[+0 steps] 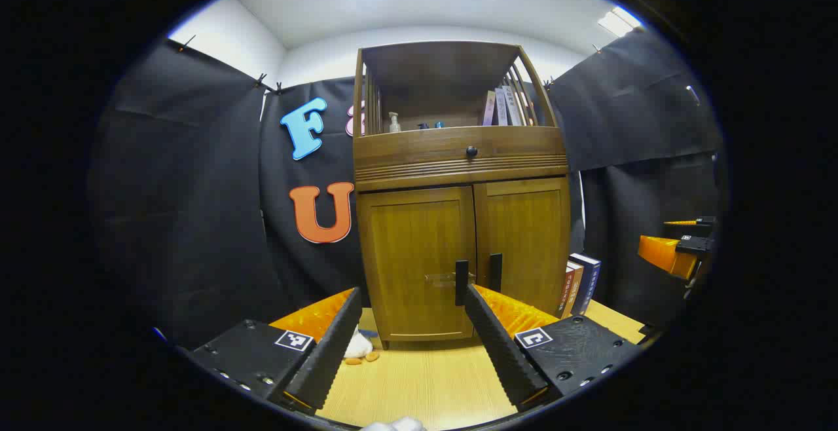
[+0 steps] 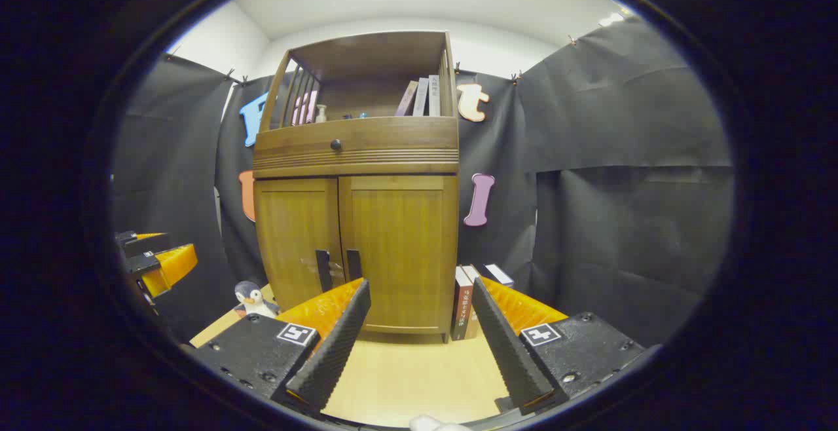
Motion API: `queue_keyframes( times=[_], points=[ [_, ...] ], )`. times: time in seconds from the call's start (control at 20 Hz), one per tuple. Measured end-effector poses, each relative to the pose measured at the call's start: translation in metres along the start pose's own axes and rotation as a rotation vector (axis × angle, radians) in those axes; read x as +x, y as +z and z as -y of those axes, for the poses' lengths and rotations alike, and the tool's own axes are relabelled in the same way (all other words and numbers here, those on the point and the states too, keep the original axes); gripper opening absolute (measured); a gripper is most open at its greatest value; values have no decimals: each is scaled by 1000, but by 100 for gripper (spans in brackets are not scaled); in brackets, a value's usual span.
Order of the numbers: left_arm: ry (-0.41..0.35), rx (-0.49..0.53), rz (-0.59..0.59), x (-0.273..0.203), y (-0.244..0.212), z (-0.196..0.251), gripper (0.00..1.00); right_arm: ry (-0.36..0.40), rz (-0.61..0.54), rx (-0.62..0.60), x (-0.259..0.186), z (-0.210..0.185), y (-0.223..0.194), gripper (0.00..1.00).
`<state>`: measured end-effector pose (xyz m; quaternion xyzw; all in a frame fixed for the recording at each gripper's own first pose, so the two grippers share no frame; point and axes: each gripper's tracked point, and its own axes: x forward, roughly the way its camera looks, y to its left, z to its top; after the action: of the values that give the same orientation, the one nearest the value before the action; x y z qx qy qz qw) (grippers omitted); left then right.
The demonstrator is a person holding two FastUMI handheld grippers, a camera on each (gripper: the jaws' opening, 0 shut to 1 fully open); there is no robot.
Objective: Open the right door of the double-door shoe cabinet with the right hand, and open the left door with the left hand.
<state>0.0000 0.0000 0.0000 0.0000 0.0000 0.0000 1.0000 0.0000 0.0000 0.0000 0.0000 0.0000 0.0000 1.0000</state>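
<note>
The wooden shoe cabinet (image 1: 461,182) (image 2: 357,175) stands at the back of the table with both doors closed. Its left door (image 1: 419,261) (image 2: 296,238) and right door (image 1: 524,241) (image 2: 402,247) each carry a dark vertical handle, the left handle (image 1: 461,282) (image 2: 323,270) and the right handle (image 1: 495,272) (image 2: 353,264), at the centre seam. My left gripper (image 1: 409,300) is open, short of the left door. My right gripper (image 2: 419,290) is open in front of the right door, apart from it. The right gripper (image 1: 677,251) appears at the edge of the left gripper view, the left gripper (image 2: 154,257) at the edge of the right gripper view.
Books (image 1: 579,283) (image 2: 471,300) lean against the cabinet's right side. A penguin toy (image 2: 252,300) and small items (image 1: 360,349) lie at its left foot. A drawer with a knob (image 1: 471,151) and an open shelf holding a bottle and books sit above the doors. Light wooden tabletop (image 1: 419,385) lies in front.
</note>
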Motion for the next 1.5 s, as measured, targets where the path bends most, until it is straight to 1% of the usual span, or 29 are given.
queue_keyframes(
  times=[0.25, 0.3, 0.4, 0.65, 0.85, 0.9, 0.95, 1.0, 1.05, 1.1, 1.15, 1.25, 1.35, 1.5],
  points=[
    [10, -11, -7, 1, 1, -2, 96, 0, 9, -13, -2, -1, 1, 100],
    [11, -19, -10, 2, 0, -1, 96, 3, 7, -14, -2, -1, 1, 99],
    [15, -24, -7, 1, 3, -2, 96, 11, 2, -17, 0, -1, -1, 100],
    [22, -17, -8, -1, 3, -3, 96, 24, 1, -24, 1, -3, -2, 100],
    [14, -22, -16, -5, 1, -3, 96, 24, -5, -30, 4, -5, -8, 100],
    [11, -24, -17, -8, 1, -3, 96, 24, -11, -30, 6, -7, -10, 99],
    [7, -26, -18, -9, 2, -4, 100, 25, -13, -30, 11, -9, -14, 100],
    [7, -24, -16, -11, 3, -6, 96, 24, -16, -33, 15, -11, -18, 100],
    [13, -22, -17, -13, 3, -8, 96, 32, -22, -36, 22, -17, -24, 98],
    [18, -21, -21, -16, 2, -11, 96, 42, -32, -43, 31, -23, -30, 100],
    [23, -24, -21, -17, 2, -13, 96, 44, -40, -50, 42, -26, -35, 99],
    [30, -27, -20, -19, 3, -15, 96, 68, -54, -43, 68, -43, -46, 100],
    [44, -24, -22, -23, 4, -16, 96, 109, -59, -32, 98, -65, -54, 99],
    [88, -5, -35, -26, 2, -25, 96, 147, -81, -29, 145, -93, -69, 100]
  ],
)
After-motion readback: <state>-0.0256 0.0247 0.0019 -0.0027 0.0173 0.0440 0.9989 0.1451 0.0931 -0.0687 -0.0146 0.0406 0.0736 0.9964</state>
